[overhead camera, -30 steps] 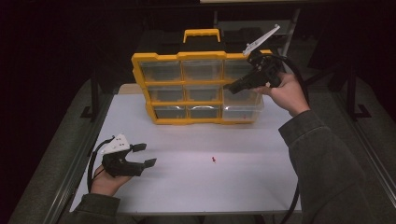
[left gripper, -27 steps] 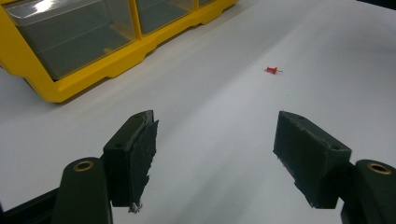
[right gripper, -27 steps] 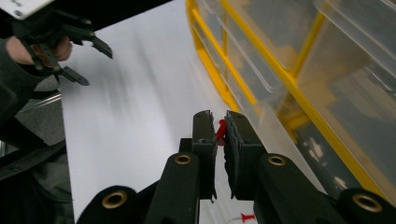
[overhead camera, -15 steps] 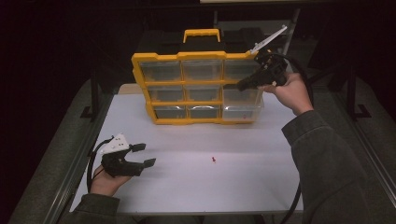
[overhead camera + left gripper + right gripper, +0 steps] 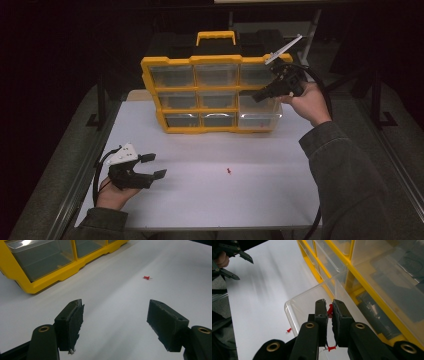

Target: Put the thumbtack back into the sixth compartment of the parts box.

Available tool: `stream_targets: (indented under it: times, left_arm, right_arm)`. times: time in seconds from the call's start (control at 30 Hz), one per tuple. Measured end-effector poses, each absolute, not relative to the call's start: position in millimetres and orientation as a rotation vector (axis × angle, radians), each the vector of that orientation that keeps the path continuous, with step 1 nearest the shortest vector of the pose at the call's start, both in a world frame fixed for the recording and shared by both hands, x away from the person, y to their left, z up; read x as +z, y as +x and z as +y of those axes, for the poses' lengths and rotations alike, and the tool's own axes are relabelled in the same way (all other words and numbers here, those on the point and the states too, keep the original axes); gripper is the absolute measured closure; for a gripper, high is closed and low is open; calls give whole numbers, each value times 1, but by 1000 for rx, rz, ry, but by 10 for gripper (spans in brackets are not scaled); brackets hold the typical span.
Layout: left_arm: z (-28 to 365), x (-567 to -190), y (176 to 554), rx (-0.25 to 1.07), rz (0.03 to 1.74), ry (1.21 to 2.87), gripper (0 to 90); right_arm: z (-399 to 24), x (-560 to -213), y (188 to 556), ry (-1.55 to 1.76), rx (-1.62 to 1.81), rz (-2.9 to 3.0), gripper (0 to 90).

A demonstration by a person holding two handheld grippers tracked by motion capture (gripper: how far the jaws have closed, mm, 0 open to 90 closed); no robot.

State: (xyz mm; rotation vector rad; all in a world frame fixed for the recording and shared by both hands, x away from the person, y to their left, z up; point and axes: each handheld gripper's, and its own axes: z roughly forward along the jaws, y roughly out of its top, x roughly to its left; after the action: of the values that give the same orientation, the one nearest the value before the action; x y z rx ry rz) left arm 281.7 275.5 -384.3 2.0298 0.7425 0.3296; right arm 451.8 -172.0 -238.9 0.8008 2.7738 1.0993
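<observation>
Right tool (image 5: 329, 312): clamped on a red pushpin (image 5: 330, 310), held above the pulled-out clear drawer (image 5: 297, 302) at bottom right of the yellow organiser (image 5: 150, 80); another red pin (image 5: 331, 348) lying inside that drawer.
Left tool (image 5: 115, 317): jaws wide, nothing between, resting low at near left of the white tabletop (image 5: 210, 200).
Loose red pushpin (image 5: 229, 171): on tabletop, near centre, well apart from both tools.

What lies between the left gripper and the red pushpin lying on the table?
Nothing: in the left gripper view, bare white table runs from the open left gripper to the pushpin. The high view shows the same bare stretch.
</observation>
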Motion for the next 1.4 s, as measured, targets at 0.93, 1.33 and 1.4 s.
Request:
stream_targets:
  times: [0.93,1.33,1.4]
  left_arm:
    - [275,-384,281,329,745,2027,281]
    - [276,-384,282,332,745,2022,281]
    - [276,-384,282,332,745,2025,281]
  right_arm:
    - [-170,-273,455,816,1074,2812,789]
    - [-168,-262,450,795,1117,2802,774]
    - [-167,-258,448,789,1133,2804,772]
